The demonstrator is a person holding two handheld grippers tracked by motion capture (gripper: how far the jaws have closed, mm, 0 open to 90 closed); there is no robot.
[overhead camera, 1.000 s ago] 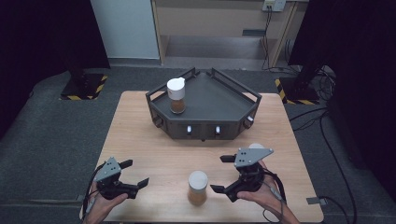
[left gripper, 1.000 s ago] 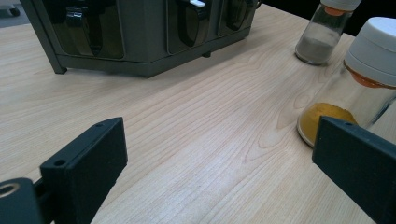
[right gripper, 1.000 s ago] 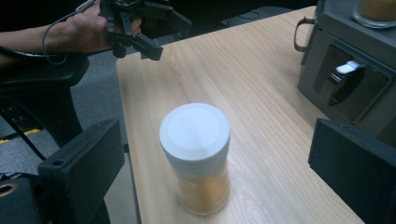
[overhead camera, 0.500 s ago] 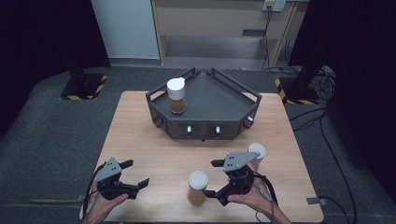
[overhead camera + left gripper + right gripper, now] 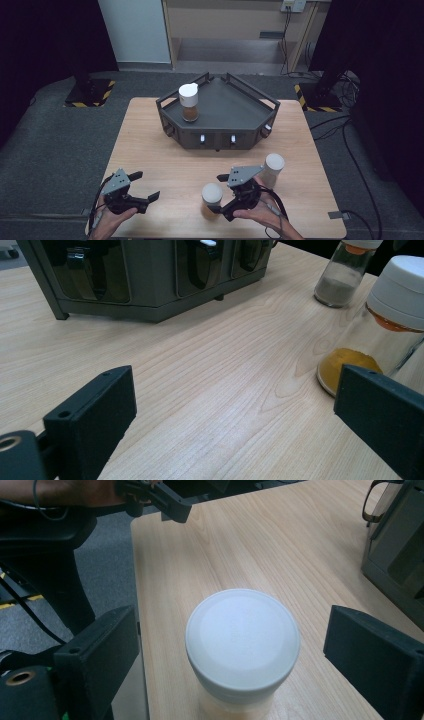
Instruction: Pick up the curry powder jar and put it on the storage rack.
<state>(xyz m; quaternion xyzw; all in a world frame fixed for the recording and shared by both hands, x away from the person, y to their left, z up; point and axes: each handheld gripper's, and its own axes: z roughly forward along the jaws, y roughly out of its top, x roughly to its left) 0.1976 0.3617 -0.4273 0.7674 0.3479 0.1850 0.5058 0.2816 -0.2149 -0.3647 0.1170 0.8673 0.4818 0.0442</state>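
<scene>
Right gripper view: jar w/ white lid (image 5: 243, 639) sat between jaws of right gripper (image 5: 235, 665), pads not yet touching. Jaws had just been closing after approach; grasp imminent. Left gripper (image 5: 134, 188) gaped, empty, idle.

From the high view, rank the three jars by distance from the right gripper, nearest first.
1. Yellow-spice jar: between the right gripper jaws, near table edge.
2. Grey-spice jar: just right of the gripper, behind it.
3. Brown-spice jar: on the rack, far side.
</scene>
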